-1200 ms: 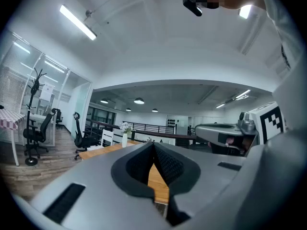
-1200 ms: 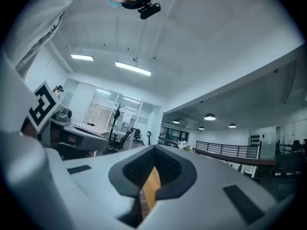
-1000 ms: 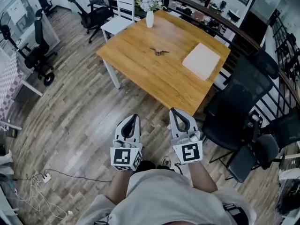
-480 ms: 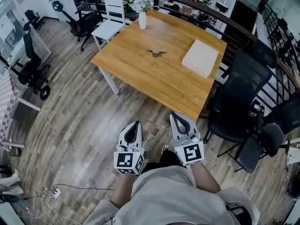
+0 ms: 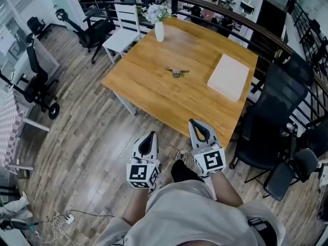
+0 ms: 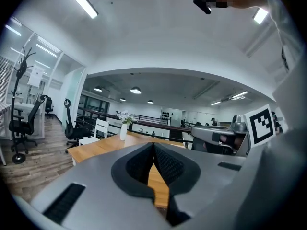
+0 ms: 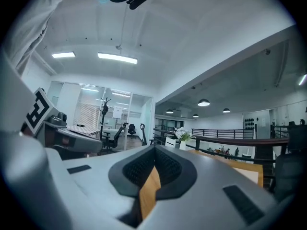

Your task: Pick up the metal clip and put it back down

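Short of the table, clip not yet in reach.

My left gripper [image 5: 149, 137] and right gripper [image 5: 193, 122] are both closed on nothing, over the floor before the wooden table [image 5: 148, 81]. The metal clip [image 5: 177, 72] lies mid-table, well apart from them. Next, I judge, I step closer and open one gripper, keeping clear of the black office chair [image 5: 269, 119] beside the table's right corner.

You faced a wooden table [image 5: 154, 83] on grey plank floor [image 5: 87, 132]. Black office chairs [image 5: 277, 101] stood beside it, a white chair [image 5: 124, 25] behind, under strip lights [image 7: 117, 57].
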Available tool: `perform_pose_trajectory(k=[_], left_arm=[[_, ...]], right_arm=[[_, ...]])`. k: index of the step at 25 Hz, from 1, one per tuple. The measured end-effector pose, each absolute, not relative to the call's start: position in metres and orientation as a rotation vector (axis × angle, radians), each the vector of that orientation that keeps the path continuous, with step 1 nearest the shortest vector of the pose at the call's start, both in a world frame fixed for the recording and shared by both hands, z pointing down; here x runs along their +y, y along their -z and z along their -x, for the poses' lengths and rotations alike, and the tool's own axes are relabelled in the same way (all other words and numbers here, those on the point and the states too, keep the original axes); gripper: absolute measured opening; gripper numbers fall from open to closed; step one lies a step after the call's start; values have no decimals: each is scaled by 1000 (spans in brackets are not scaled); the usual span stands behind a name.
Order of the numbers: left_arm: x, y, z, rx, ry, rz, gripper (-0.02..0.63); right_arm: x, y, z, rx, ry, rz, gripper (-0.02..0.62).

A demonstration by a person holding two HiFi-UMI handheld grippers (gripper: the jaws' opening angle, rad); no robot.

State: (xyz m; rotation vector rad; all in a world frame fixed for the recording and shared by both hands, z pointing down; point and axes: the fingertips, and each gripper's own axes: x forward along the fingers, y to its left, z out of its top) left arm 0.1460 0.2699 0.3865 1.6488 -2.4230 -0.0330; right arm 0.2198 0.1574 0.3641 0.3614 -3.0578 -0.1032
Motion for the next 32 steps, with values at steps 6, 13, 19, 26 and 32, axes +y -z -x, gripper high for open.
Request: perform_pose_trajectory(k=[6, 13, 19, 26, 32], left_arm=[[199, -389, -88, -2402, -46, -1630, 23], [124, -418, -63, -2311, -197, -1669, 23], [72, -456, -53, -2188, -258, -1726, 23], [16, -485, -34, -2091, -386, -1832, 25], [-23, -511, -7, -1962, -555, -1918, 25]], right_arm=[[87, -361, -162, -3071, 52, -322, 26], [13, -391, -138, -2996, -11, -351, 26], [-28, -422, -131, -2941, -78, -419, 26], [-67, -446, -115, -2887, -99, -514, 26], [-94, -467, -94, -2809, -134, -579, 26]])
